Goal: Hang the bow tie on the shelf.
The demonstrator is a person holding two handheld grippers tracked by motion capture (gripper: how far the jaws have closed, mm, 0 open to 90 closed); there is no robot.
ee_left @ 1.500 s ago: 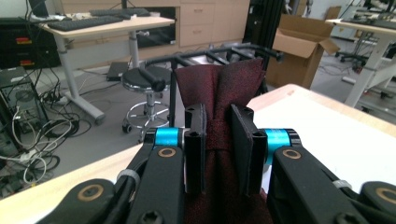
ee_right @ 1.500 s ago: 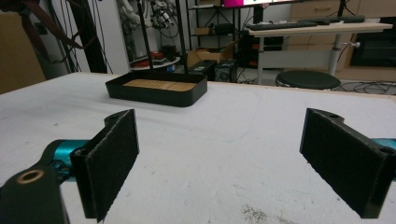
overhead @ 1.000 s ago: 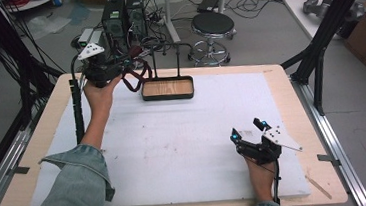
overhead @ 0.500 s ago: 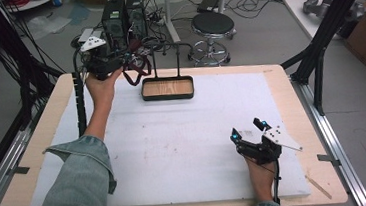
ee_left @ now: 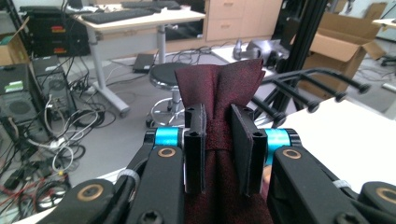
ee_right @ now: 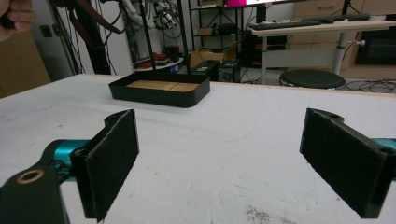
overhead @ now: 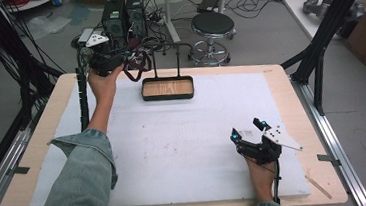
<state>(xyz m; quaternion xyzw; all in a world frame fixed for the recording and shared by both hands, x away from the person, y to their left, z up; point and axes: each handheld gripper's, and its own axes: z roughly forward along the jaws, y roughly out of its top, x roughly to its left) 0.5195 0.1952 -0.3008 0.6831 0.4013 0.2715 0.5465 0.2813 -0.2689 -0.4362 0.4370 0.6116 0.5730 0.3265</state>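
Item: dark red necktie, upper left of the high view, clenched in left gripper beside the rack above its tray; best draped squarely over a prong; right gripper released, resting low right on the counter.

A dark red tie is pinched in the left gripper up by the black rack that stands in a tray at the desk's far edge.
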